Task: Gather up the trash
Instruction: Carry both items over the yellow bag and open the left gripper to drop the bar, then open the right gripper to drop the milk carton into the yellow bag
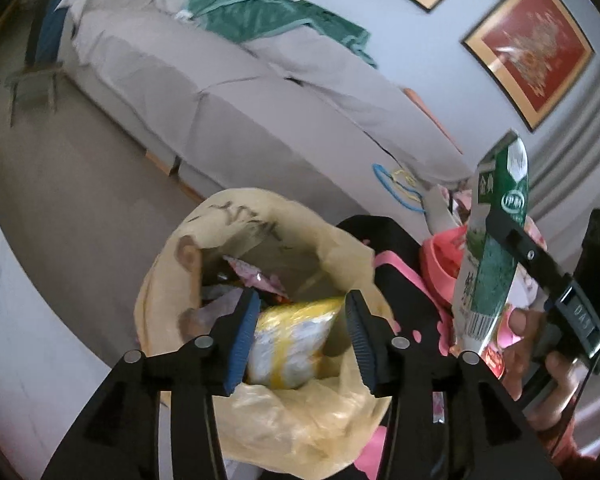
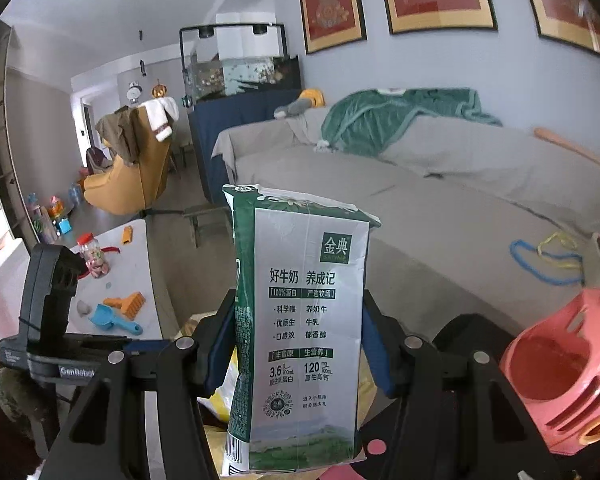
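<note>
While carton [image 2: 304,320] sits upright, pinched in right tool [image 2: 300,344], yellow bag [image 1: 259,412] waits below left tool [image 1: 302,336], mouth open. Left tool wide, holding nothing, aimed into bag. Bag already holds yellow packet [image 1: 291,344] and pink wrappers [image 1: 255,276]. Carton off to right of bag, not yet over mouth. Judged midway: some trash bagged, carton drop left. Toys on bench [image 2: 135,264]; cords on sofa [image 2: 460,216].

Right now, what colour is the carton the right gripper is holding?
Green and white milk carton, clearest in the right wrist view.
</note>
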The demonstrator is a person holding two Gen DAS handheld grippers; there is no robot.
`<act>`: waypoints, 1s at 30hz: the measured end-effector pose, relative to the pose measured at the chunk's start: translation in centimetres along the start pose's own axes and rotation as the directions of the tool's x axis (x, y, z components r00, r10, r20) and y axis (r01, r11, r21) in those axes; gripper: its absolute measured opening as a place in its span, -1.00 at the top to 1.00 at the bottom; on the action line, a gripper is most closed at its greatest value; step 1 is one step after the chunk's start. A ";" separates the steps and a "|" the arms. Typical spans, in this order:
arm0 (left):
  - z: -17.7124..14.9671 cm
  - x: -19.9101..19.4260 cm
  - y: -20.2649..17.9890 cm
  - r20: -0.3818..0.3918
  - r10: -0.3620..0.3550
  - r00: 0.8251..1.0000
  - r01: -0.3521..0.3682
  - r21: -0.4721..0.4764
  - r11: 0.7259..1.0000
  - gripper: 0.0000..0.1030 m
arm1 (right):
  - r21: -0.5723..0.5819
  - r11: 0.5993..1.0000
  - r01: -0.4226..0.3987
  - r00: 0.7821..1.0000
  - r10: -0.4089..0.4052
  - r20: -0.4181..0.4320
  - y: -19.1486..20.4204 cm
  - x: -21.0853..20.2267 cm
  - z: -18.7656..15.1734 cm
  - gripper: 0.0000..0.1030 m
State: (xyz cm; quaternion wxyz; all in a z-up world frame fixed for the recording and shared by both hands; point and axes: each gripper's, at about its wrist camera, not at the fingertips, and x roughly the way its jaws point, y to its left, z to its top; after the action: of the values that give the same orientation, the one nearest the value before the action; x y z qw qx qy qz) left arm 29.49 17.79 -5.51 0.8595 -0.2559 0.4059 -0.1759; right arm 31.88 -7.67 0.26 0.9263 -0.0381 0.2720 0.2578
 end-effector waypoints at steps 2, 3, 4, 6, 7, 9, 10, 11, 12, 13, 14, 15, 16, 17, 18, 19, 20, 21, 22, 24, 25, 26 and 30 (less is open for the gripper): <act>0.0 -0.1 1.1 0.007 0.003 1.000 -0.003 -0.027 1.000 0.09 | 0.005 1.000 -0.002 1.000 0.002 -0.021 -0.1 1.2 -0.2 -0.03; -0.1 -0.3 1.5 0.016 0.012 1.000 -0.011 -0.035 0.999 0.09 | 0.008 1.000 -0.007 1.000 0.007 -0.026 0.1 1.7 -0.2 -0.03; -0.2 -0.5 1.9 0.025 0.020 0.999 -0.019 -0.043 0.999 0.09 | 0.014 1.000 -0.016 0.999 0.016 -0.029 0.1 2.3 -0.2 -0.03; -0.5 -1.2 2.5 0.045 0.037 0.998 -0.034 -0.064 0.997 0.09 | 0.025 0.999 -0.035 0.999 0.036 -0.030 0.5 3.4 0.0 -0.03; -0.6 -1.4 2.8 0.054 0.042 0.998 -0.038 -0.071 0.997 0.09 | 0.028 0.999 -0.040 0.999 0.041 -0.029 0.9 3.8 0.1 -0.03; -0.8 -2.0 3.2 0.071 0.050 0.996 -0.044 -0.077 0.996 0.09 | 0.028 0.998 -0.051 0.998 0.051 -0.022 1.6 5.0 0.1 -0.03; -0.9 -2.3 3.5 0.083 0.055 0.995 -0.049 -0.077 0.996 0.09 | 0.020 0.998 -0.052 0.999 0.052 -0.012 2.0 5.7 0.0 -0.03; -0.9 -2.6 3.8 0.096 0.062 0.993 -0.055 -0.075 0.996 0.09 | 0.010 0.999 -0.051 0.999 0.051 -0.004 2.3 6.2 -0.1 -0.03; -0.9 -2.8 3.9 0.107 0.070 0.992 -0.062 -0.074 0.995 0.09 | -0.008 0.999 -0.045 0.999 0.045 0.007 2.7 6.8 -0.4 -0.03; -0.8 -3.0 4.0 0.116 0.076 0.990 -0.067 -0.074 0.995 0.09 | -0.022 0.999 -0.037 0.999 0.037 0.016 3.1 7.3 -0.6 -0.03; -0.9 -3.3 4.1 0.126 0.081 0.989 -0.072 -0.074 0.995 0.09 | -0.036 0.999 -0.034 0.999 0.035 0.022 3.4 7.7 -0.9 -0.04; -1.0 -3.5 4.2 0.138 0.086 0.987 -0.077 -0.073 0.994 0.09 | -0.050 0.998 -0.040 0.999 0.041 0.020 3.7 8.1 -1.3 -0.04; -1.1 -3.7 4.3 0.143 0.088 0.986 -0.078 -0.072 0.994 0.09 | -0.058 0.997 -0.046 0.999 0.046 0.006 3.9 8.4 -1.8 -0.05; -1.2 -3.9 4.4 0.145 0.088 0.986 -0.078 -0.071 0.994 0.09 | -0.061 0.997 -0.052 0.999 0.051 -0.019 4.0 8.7 -2.4 -0.06; -1.3 -3.8 4.5 0.142 0.085 0.986 -0.076 -0.069 0.995 0.09 | -0.062 0.996 -0.060 0.997 0.057 -0.047 4.1 8.9 -2.9 -0.06; -1.4 -3.8 4.6 0.139 0.084 0.987 -0.074 -0.070 0.995 0.09 | -0.064 0.996 -0.064 0.995 0.059 -0.076 4.2 9.1 -3.5 -0.07; -1.5 -3.6 4.6 0.134 0.082 0.988 -0.074 -0.069 0.995 0.09 | -0.067 0.996 -0.066 0.994 0.060 -0.097 4.2 9.2 -4.1 -0.08; -1.5 -3.5 4.6 0.130 0.080 0.988 -0.072 -0.068 0.995 0.09 | -0.071 0.995 -0.069 0.990 0.059 -0.124 4.3 9.3 -4.7 -0.11; -1.5 -3.4 4.7 0.127 0.078 0.989 -0.070 -0.068 0.995 0.09 | -0.076 0.995 -0.066 0.988 0.055 -0.147 4.2 9.3 -5.3 -0.14; -1.4 -3.1 4.1 0.121 0.073 0.990 -0.066 -0.067 0.996 0.09 | -0.082 0.995 -0.057 0.983 0.042 -0.178 4.1 9.2 -6.2 -0.15; -1.5 -3.0 3.9 0.118 0.071 0.990 -0.064 -0.065 0.996 0.09 | -0.082 0.995 -0.055 0.982 0.039 -0.187 3.9 9.0 -6.5 -0.15; -1.6 -3.1 3.7 0.118 0.071 0.991 -0.064 -0.062 0.996 0.09 | -0.078 0.996 -0.053 0.981 0.038 -0.192 3.7 8.8 -6.7 -0.15; -1.6 -3.3 2.8 0.124 0.071 0.990 -0.065 -0.053 0.996 0.09 | -0.043 0.995 -0.094 0.976 0.083 -0.199 2.4 7.4 -6.7 -0.22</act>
State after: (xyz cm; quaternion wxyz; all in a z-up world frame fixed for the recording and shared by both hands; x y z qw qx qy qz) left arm 26.44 21.25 -5.96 0.8824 -0.2733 0.3636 -0.1201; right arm 32.76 -3.67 -9.12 0.8811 -0.0756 0.3570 0.3007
